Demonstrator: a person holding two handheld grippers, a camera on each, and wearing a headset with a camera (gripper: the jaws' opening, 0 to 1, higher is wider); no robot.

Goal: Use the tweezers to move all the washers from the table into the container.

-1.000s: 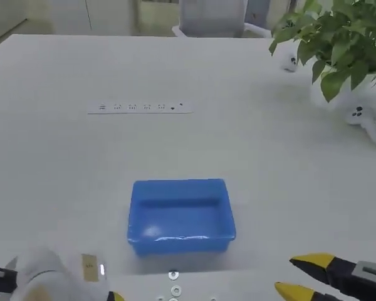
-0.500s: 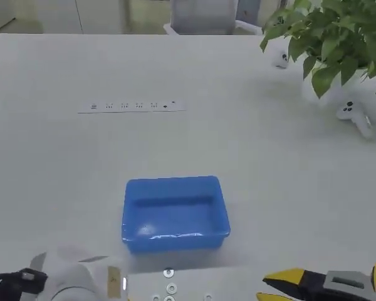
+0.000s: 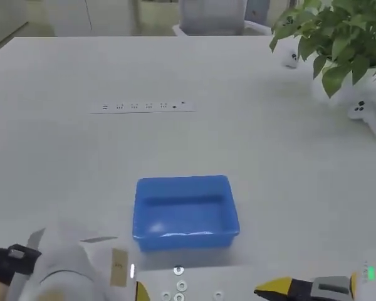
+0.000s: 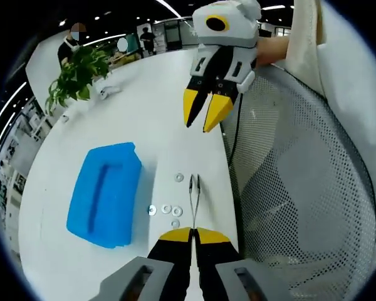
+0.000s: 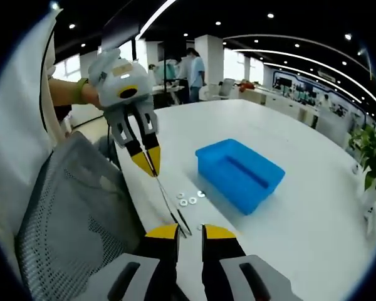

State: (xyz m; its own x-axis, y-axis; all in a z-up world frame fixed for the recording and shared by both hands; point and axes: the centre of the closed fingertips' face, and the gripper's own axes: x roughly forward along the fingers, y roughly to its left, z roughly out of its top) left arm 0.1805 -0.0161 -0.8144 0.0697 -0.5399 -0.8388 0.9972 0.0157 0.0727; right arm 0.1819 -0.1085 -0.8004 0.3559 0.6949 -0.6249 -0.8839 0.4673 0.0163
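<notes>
**1. Tong state.** The left tongs (image 4: 193,235) are closed on the rear end of the tweezers (image 4: 193,200), with both jaw tips meeting on the shaft. The right tongs (image 5: 189,232) stand parted at a moderate gap and carry nothing.

**2. Task items.** The container (image 3: 186,212) sits open side up on the counter (image 3: 269,144), toward the near edge. I cannot make out any washer inside it. The washers (image 3: 178,270), at least four, lie loose in a small group on the strip of counter between the container's near wall and the counter's near edge.

**3. Governing relation.** The long axis of the tweezers runs along the near edge of the counter, from the left tongs toward the right tongs. The free tips point at the right tongs and are apart from them. The washers lie just beside the shaft, on its container side. The left tongs are the nearer, since they hold the tool, and the right tongs face it from the opposite end. I cannot tell whether the tweezers touch the counter.

**4. Assessment.** I judge the transfer not yet begun. The coming move calls for bringing the tips sideways, toward the container, onto the nearest washer. A washer lying flat may slip from the tips.
</notes>
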